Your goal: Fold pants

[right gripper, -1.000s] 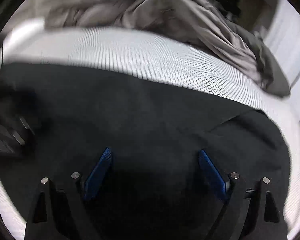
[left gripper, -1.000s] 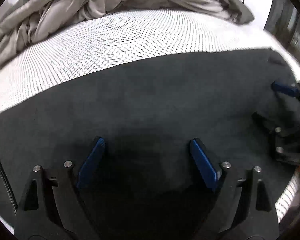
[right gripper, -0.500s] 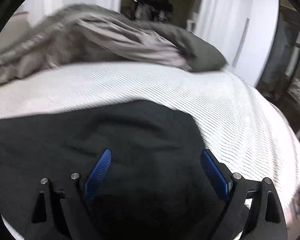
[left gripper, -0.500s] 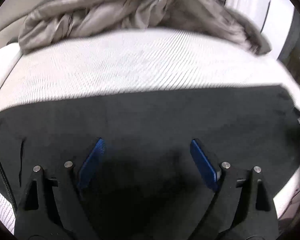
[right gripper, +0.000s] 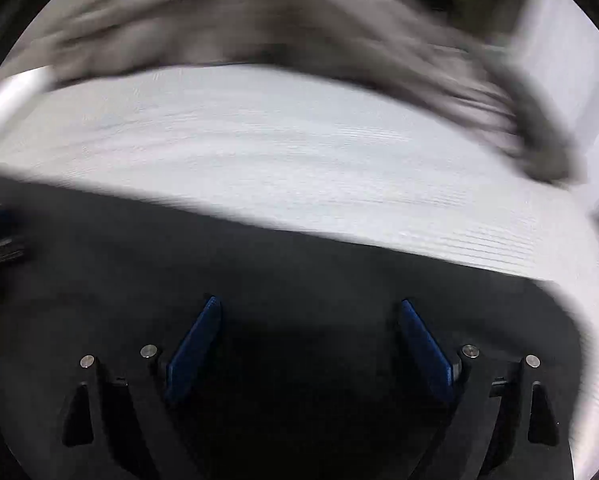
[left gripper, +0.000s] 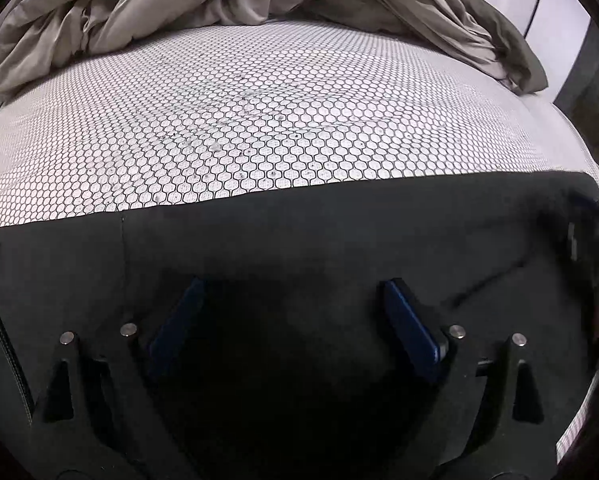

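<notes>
Hovering over soft, limp black pants [left gripper: 339,236], left gripper [left gripper: 291,312] and right gripper [right gripper: 307,332] jaws spread, empty; pinch the edge ahead of the jaws.

Both wrist cams are looking steeply down fwd along their own fingers, sitting close over the black pants [left gripper: 299,240] on the honeycomb-print mattress [left gripper: 259,120]. Both are sharing pants, mattress & the grey duvet [left gripper: 179,8] behind; right view is motion-blurred.

Motion blur smears the rumpled blanket [right gripper: 299,20] and mattress [right gripper: 299,152].
</notes>
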Action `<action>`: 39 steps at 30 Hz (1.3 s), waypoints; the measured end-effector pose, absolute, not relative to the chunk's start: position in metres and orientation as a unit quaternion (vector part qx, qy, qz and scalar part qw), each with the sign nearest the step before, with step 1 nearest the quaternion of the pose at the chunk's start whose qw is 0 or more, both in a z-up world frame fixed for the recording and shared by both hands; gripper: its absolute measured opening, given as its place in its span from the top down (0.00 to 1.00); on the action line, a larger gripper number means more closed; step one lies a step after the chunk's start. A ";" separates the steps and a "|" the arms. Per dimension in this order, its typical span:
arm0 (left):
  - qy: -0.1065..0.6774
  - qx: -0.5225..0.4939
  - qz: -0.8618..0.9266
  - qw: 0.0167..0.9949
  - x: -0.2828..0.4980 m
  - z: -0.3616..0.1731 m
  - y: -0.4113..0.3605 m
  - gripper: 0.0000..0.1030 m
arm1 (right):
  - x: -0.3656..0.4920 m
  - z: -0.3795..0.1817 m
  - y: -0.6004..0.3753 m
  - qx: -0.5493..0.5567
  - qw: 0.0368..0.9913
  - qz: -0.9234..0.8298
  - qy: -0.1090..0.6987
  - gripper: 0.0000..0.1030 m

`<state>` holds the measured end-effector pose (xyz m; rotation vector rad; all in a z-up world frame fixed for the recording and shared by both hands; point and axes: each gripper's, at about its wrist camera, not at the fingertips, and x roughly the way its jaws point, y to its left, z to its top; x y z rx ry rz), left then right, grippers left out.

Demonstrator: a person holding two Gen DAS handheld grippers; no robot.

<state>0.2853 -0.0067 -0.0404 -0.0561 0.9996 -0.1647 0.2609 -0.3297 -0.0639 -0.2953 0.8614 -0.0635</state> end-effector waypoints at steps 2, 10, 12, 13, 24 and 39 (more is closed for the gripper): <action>0.476 -0.031 -0.083 0.875 0.284 -0.040 -0.007 0.12 | 0.260 -0.061 -0.405 -0.069 0.894 -0.126 0.424 0.14; 0.463 -0.002 -0.091 0.882 0.266 -0.020 -0.018 0.16 | 0.228 -0.035 -0.393 -0.081 0.911 -0.111 0.390 0.26; 0.445 0.031 -0.113 0.888 0.261 -0.013 -0.033 0.15 | 0.211 -0.023 -0.362 -0.085 0.922 -0.062 0.374 0.20; 0.446 0.048 -0.115 0.886 0.262 -0.016 -0.041 0.15 | 0.208 -0.023 -0.346 -0.091 0.923 -0.031 0.372 0.20; 0.467 0.009 0.009 0.884 0.249 -0.043 0.089 0.10 | 0.173 -0.076 -0.298 -0.162 0.890 0.038 0.424 0.13; 0.465 0.051 -0.132 0.874 0.191 -0.046 0.012 0.11 | 0.123 -0.075 -0.224 -0.218 0.875 0.114 0.417 0.14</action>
